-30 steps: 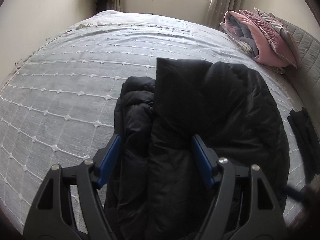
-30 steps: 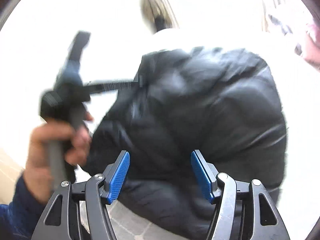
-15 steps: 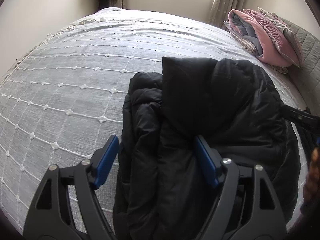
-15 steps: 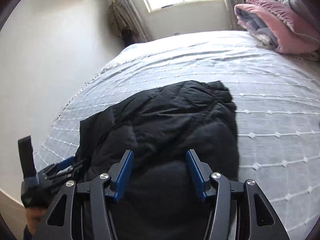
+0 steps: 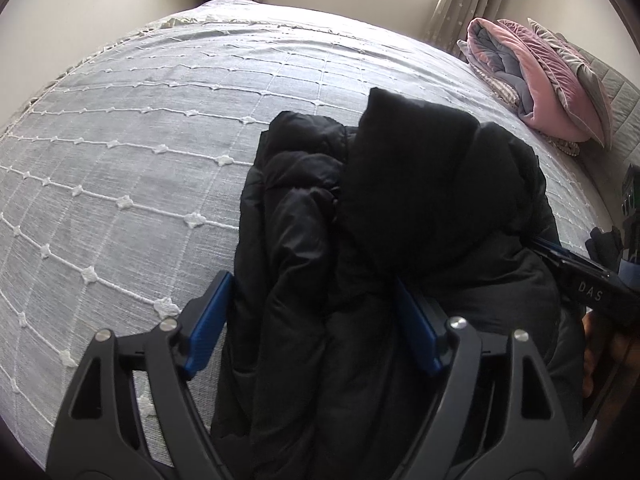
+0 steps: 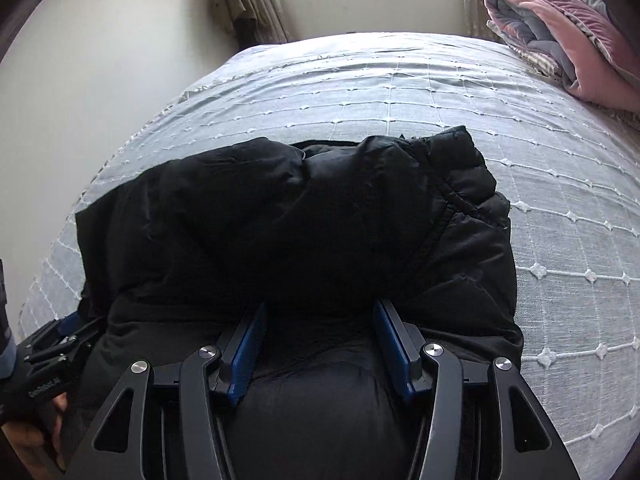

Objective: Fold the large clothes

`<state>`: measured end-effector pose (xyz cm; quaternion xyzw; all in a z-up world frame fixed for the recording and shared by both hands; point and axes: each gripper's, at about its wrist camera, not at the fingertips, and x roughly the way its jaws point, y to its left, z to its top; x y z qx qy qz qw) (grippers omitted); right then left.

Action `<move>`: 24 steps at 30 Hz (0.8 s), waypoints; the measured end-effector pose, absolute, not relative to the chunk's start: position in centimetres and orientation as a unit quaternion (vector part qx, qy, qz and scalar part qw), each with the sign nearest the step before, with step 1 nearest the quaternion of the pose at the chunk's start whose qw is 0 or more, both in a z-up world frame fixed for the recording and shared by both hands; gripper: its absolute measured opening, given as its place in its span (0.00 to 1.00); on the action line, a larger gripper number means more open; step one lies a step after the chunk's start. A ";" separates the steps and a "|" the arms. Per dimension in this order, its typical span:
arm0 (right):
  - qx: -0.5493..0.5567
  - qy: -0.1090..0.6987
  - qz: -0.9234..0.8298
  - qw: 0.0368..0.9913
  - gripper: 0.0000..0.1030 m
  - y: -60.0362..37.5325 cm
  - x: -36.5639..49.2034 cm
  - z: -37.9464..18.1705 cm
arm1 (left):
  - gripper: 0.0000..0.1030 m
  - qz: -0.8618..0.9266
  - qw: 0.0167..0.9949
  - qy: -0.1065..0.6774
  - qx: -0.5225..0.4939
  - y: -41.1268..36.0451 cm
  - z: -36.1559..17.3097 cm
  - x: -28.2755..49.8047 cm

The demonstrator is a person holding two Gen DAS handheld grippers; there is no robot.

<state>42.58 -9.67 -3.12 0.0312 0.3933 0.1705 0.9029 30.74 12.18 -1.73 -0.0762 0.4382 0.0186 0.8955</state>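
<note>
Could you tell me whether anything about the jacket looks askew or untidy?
Yes. The jacket lies bunched on the bed, not flat: one puffy side bulges out past the top layer, so the edges do not line up. No damage shows.

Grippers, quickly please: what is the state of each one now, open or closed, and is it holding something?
Left gripper: open, jaws astride the black jacket, not clamped.
Right gripper: open, jaws apart over the jacket, holding nothing.

Bedspread [image 5: 140,152] open left – pink quilt [image 5: 536,76] blocks far right.
</note>
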 end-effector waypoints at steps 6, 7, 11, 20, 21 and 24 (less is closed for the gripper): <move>0.028 0.387 0.167 0.906 0.55 -9.7 42.1 -2.8 | 0.78 0.016 0.897 0.436 -0.068 12.1 -1.4 30.5; 0.026 0.385 0.166 0.907 0.55 -9.8 41.7 -2.5 | 0.78 0.014 0.898 0.435 -0.068 12.3 -1.1 30.4; 0.050 0.383 0.163 0.908 0.55 -11.1 38.4 -0.3 | 0.77 -0.004 0.913 0.401 -0.068 13.5 1.6 27.8; 0.080 0.382 0.177 0.904 0.55 -14.3 29.8 -0.1 | 0.77 -0.086 0.923 0.369 -0.065 12.2 4.4 22.6; 0.085 0.382 0.178 0.903 0.55 -14.5 29.3 -0.3 | 0.77 -0.082 0.921 0.376 -0.059 12.0 4.1 22.4; 0.076 0.389 0.178 0.901 0.55 -14.4 28.6 -1.0 | 0.78 -0.030 0.906 0.422 -0.002 11.4 1.6 23.2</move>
